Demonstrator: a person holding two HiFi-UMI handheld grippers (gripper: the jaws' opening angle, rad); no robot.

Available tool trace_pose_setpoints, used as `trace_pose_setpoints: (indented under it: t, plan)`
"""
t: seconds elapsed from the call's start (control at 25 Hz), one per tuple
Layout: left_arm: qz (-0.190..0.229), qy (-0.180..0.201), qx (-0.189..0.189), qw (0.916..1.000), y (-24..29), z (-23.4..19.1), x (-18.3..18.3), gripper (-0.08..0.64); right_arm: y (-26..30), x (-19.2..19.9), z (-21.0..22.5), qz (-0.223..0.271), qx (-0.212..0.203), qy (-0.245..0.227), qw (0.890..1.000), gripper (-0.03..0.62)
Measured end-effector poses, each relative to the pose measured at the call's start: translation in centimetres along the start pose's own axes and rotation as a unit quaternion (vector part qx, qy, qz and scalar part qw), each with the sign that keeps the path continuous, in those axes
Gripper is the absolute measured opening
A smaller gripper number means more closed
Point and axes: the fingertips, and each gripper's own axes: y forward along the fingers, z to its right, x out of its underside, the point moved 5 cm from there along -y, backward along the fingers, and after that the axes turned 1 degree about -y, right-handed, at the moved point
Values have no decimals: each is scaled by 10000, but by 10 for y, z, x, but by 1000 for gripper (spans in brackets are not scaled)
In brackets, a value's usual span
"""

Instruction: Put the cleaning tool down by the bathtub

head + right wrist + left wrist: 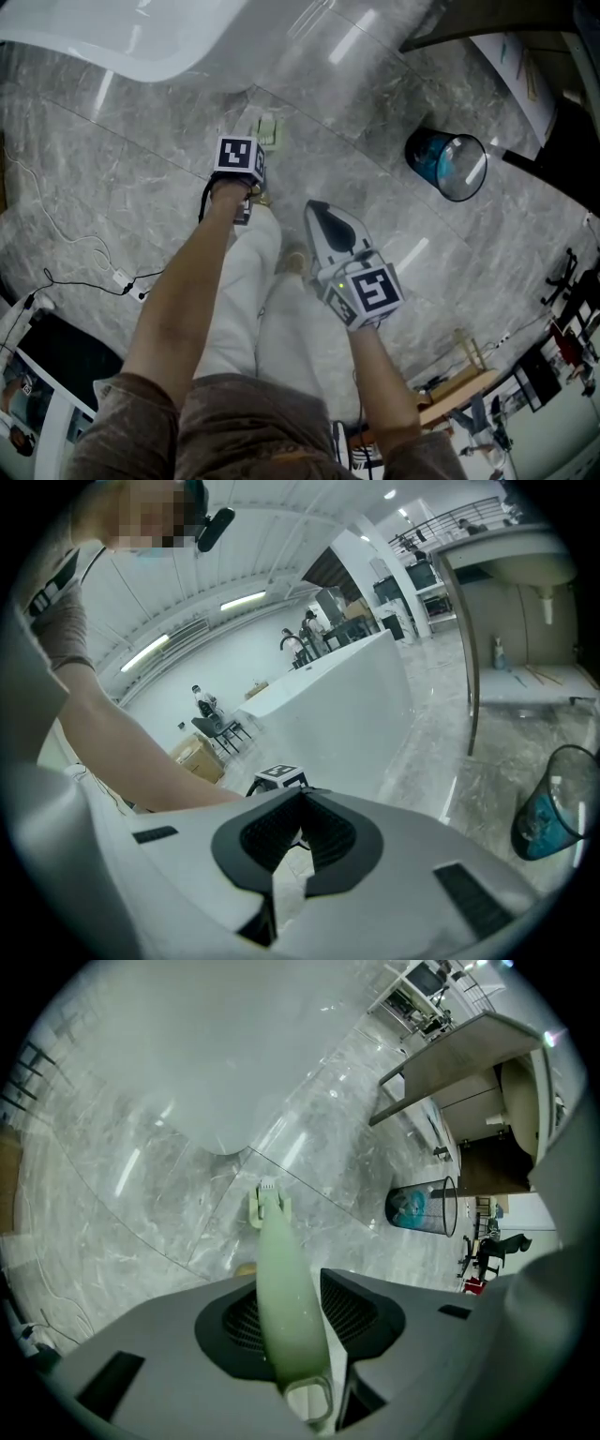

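Head view: left tongs [251, 192] aim down beside the bathtub [122, 42]. Left gripper view: they stand wide round the green brush [281, 1279], its head on the floor [141, 1232]; best lift straight off, not nudging it. Right gripper view: right tongs [300, 808] closed, empty.

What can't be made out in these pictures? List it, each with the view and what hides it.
- Cleaning tool: in the head view, its handle is hidden under the left gripper and its cube; only the brush end shows.
- Whether the brush end touches the floor: left gripper view, too small.
- Bathtub: head view, cut off by the top edge.
- Mesh bin contents: every view, too small.
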Motion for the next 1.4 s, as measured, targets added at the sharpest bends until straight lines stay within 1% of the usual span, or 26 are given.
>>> trace_pose_setpoints:
  t: [0.24, 0.4, 0.56, 0.76, 0.88, 1.04, 1.24, 1.4]
  plan:
    - [170, -58, -25, 9998, -16, 1, 6, 161, -11, -4, -3, 42, 31, -8, 10000, 6]
    - [248, -111, -3, 9996, -36, 2, 18, 161, -22, -10, -12, 67, 37, -15, 10000, 6]
    - [321, -162, -2, 9994, -67, 7, 33, 156, -37, -26, -27, 132, 19, -39, 9999, 6]
    - [528, -295, 79, 9981, -111, 22, 49, 147, -64, -53, -50, 211, -38, -100, 9997, 6]
    - [662, -339, 142, 9971, -140, 32, 61, 118, -83, -67, -64, 241, -70, -157, 9996, 5]
    - [834, -256, 257, 9959, -178, 48, 76, 27, -106, -84, -80, 315, -91, -175, 9993, 6]
    - [1074, -183, 417, 9932, -226, 67, 101, 9, -136, -96, -108, 359, -211, -217, 9989, 5]
    - [1333, -1, 494, 9898, -267, 83, 121, 9, -157, -102, -130, 385, -349, -214, 9984, 6]
